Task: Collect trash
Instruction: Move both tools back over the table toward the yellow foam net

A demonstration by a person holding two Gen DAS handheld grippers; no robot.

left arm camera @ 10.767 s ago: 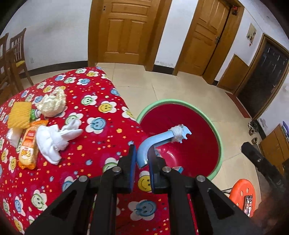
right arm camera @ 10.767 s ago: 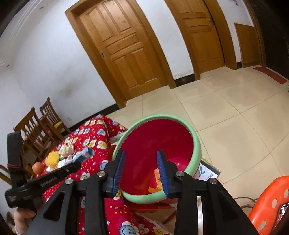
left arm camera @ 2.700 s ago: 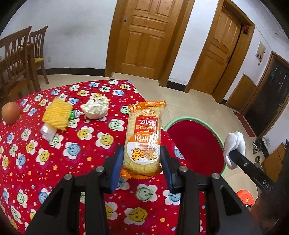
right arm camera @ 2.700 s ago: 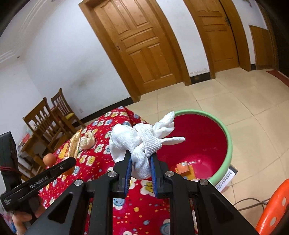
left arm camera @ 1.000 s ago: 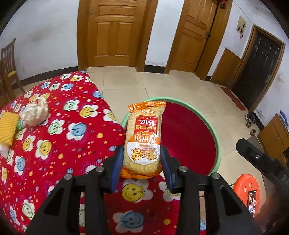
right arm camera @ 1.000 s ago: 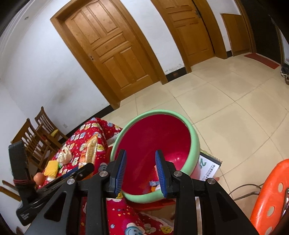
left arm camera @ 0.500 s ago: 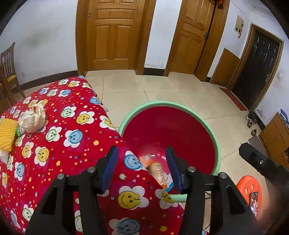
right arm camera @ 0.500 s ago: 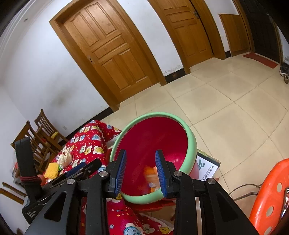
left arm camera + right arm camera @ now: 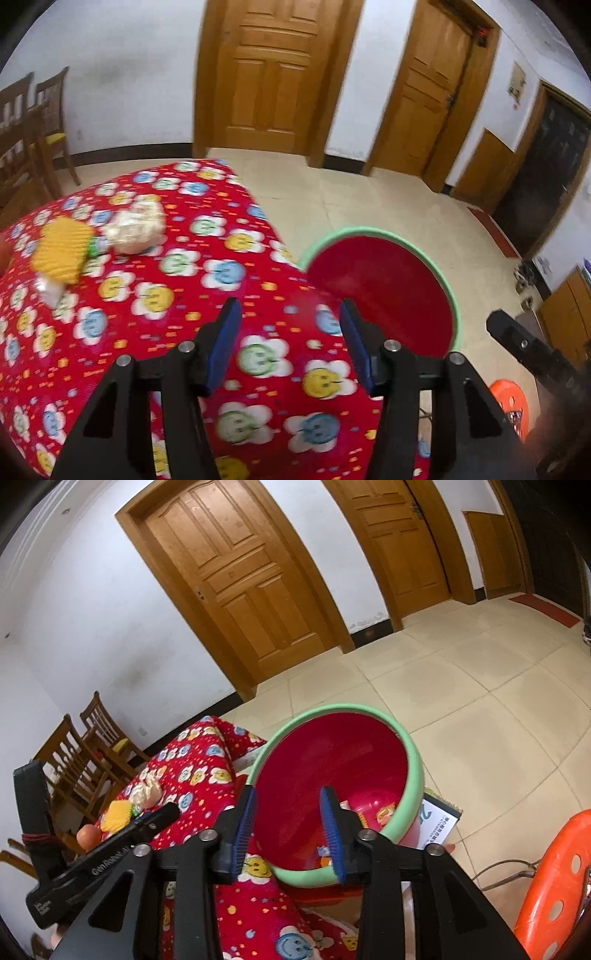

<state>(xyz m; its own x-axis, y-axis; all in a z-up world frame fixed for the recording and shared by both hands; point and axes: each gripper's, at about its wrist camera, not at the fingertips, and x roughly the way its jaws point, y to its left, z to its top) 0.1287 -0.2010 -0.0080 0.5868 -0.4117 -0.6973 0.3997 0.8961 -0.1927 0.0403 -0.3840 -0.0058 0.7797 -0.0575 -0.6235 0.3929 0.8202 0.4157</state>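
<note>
Gaping wide with nothing between its blue pads, the left gripper (image 9: 290, 341) hangs over the near corner of the table (image 9: 221, 295), whose red smiley-print cloth drops off just right of the fingers. Past that edge the red basin (image 9: 334, 764) with its green rim sits low on the floor, close against the table's side. The right gripper (image 9: 290, 829) is likewise spread and empty, poised above the basin's near rim; wrappers (image 9: 386, 814) lie in the bottom. Well back on the cloth rest a crumpled tissue wad (image 9: 136, 229) and a yellow ridged piece (image 9: 61, 253), nearly touching. Bare tiled floor stretches beyond toward the doors; an orange stool (image 9: 554, 886) stands at the right.
</note>
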